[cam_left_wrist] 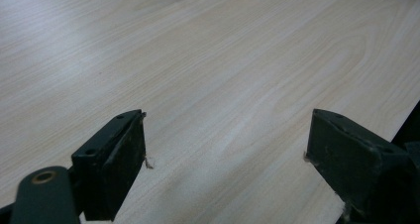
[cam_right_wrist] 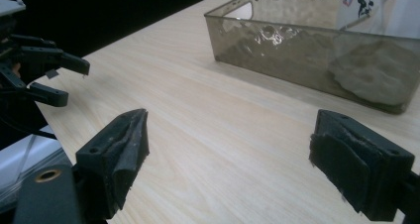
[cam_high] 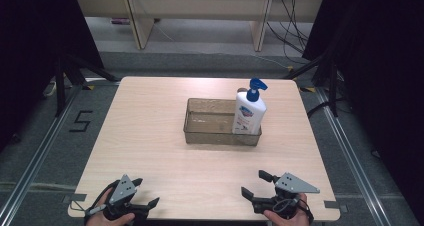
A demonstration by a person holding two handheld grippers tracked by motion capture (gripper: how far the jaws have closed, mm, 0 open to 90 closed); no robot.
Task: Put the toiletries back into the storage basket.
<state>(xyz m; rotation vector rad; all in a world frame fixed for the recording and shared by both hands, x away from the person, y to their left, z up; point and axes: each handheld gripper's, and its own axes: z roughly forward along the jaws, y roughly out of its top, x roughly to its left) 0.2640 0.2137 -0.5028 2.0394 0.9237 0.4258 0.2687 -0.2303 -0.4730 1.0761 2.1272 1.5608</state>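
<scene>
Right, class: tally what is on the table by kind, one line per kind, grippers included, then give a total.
Bottle: 1, white with a blue pump, standing in the tray
Tray: 1, clear brownish
Grippers: 2, the left gripper and the right gripper, both with jaws open
Total: 4

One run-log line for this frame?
left gripper: open | right gripper: open | white pump bottle, blue top: upright in translucent plastic bin
</scene>
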